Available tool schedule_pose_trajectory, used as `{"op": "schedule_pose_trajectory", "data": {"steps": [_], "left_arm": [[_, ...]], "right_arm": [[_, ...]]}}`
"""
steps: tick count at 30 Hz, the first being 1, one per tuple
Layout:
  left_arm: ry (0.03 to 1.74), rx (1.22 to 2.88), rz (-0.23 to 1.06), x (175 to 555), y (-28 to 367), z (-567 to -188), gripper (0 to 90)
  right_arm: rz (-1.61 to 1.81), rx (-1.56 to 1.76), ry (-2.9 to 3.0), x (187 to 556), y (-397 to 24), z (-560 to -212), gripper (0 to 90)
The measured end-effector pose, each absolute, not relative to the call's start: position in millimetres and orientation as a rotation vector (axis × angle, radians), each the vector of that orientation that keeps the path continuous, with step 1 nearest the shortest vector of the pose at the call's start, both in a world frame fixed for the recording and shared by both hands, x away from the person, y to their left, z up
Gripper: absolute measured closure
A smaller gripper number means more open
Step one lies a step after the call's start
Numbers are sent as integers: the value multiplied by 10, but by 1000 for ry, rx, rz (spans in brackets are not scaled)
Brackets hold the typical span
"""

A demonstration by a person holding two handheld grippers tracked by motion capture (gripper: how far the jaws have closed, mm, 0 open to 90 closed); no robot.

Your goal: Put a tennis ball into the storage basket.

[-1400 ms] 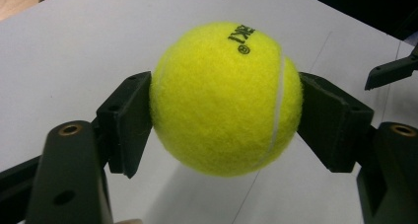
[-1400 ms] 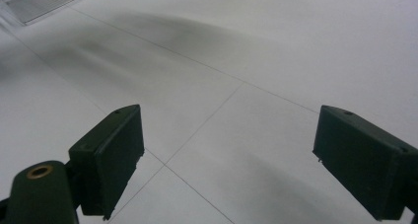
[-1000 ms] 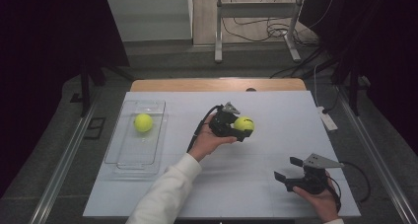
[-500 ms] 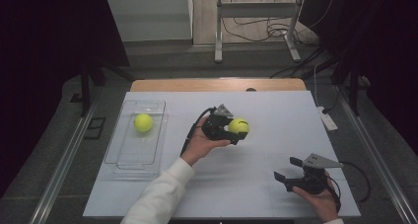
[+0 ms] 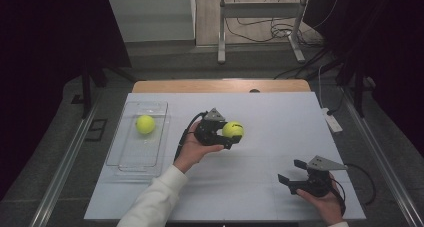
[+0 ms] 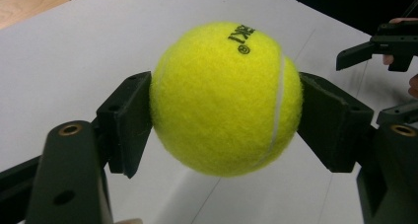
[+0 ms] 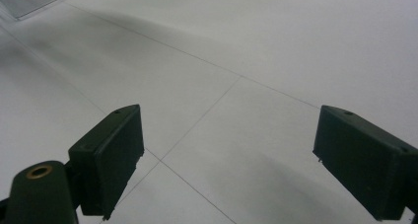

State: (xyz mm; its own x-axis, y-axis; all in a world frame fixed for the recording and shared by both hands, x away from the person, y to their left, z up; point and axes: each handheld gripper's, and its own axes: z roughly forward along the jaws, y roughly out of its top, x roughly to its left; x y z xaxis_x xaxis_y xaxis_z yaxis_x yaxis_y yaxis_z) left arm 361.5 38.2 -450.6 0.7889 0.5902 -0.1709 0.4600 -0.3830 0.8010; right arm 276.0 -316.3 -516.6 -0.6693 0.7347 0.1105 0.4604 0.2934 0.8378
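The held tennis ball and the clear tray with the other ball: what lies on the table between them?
Nothing lies there. In the high view, only bare white table separates the tennis ball in the left gripper from the clear tray.

Bare table [image 5: 280,117] surrounds all; tray [image 5: 127,159] flanks left.

High view looks down over the table [image 5: 280,112]; both gripper views sit close above that surface

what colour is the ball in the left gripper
Yellow-green, with a white seam and black print; the ball shows best in the left gripper view.
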Motion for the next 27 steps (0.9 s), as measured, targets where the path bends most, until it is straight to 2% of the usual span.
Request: {"op": "schedule_pose_trajectory", "data": {"steps": [27], "left_arm": [[788, 1995, 202, 3438, 631, -4468, 274]], "right_arm": [[1304, 1088, 2268, 2735, -3167, -5164, 120]]}}
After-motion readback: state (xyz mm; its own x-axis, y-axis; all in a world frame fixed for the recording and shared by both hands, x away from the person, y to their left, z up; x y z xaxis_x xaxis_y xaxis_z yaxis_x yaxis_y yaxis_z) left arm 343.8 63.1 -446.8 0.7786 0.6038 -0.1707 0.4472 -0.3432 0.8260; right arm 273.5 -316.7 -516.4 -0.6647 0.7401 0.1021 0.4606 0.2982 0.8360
